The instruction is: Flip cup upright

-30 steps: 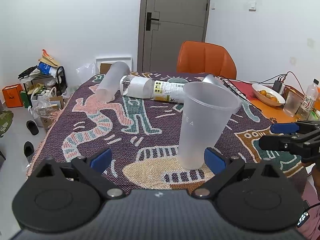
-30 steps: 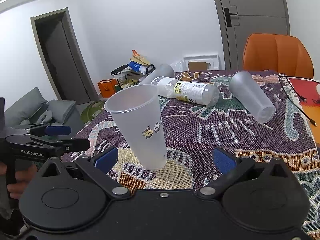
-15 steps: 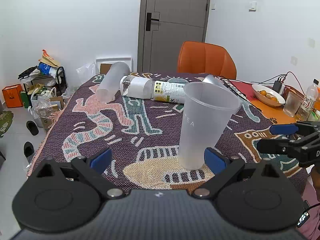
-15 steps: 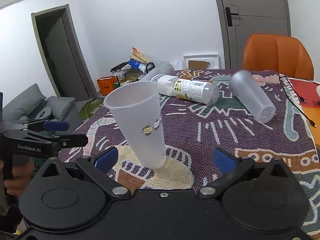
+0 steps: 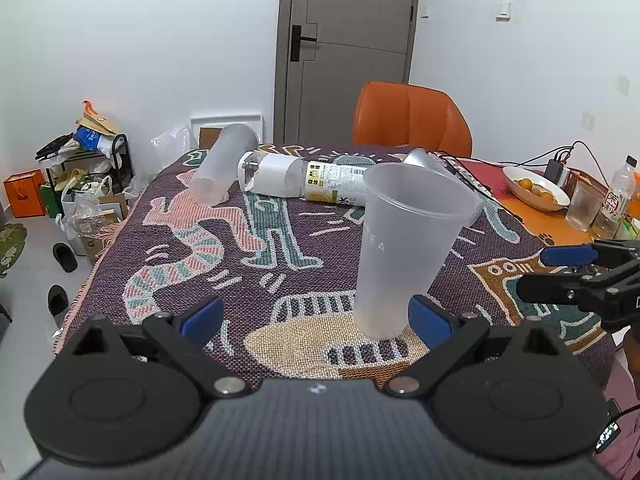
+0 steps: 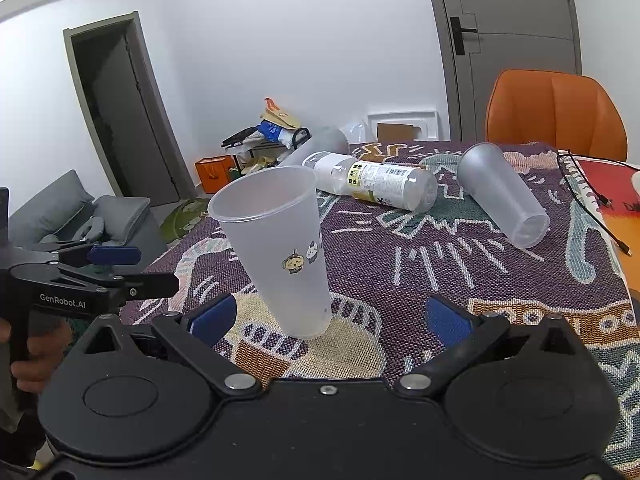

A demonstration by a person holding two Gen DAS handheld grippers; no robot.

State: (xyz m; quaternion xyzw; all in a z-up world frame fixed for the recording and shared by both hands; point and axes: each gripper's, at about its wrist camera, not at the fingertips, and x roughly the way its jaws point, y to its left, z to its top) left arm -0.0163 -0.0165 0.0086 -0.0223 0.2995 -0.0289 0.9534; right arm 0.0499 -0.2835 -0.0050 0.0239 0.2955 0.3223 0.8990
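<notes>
A frosted plastic cup [image 5: 404, 248] stands upright on the patterned cloth, mouth up; it also shows in the right wrist view [image 6: 280, 248]. My left gripper [image 5: 316, 318] is open, with the cup's base just inside its right finger and not held. My right gripper [image 6: 328, 316] is open, with the cup's base between its fingers nearer the left one. A second frosted cup [image 6: 504, 192] lies on its side at the right. A third [image 5: 224, 168] lies on its side at the far left. Each gripper shows in the other's view, the right one [image 5: 560, 272] and the left one [image 6: 112, 268].
A clear plastic bottle [image 5: 304, 178] lies on its side between the fallen cups. An orange chair [image 5: 412, 120] stands behind the table. A fruit bowl [image 5: 536, 188], a glass [image 5: 584, 206] and a bottle [image 5: 618, 196] stand at the far right. A black cable [image 6: 588, 196] crosses the cloth.
The right gripper has drifted slightly, so the cup sits a little differently in its view. The left gripper and the cup have barely moved.
</notes>
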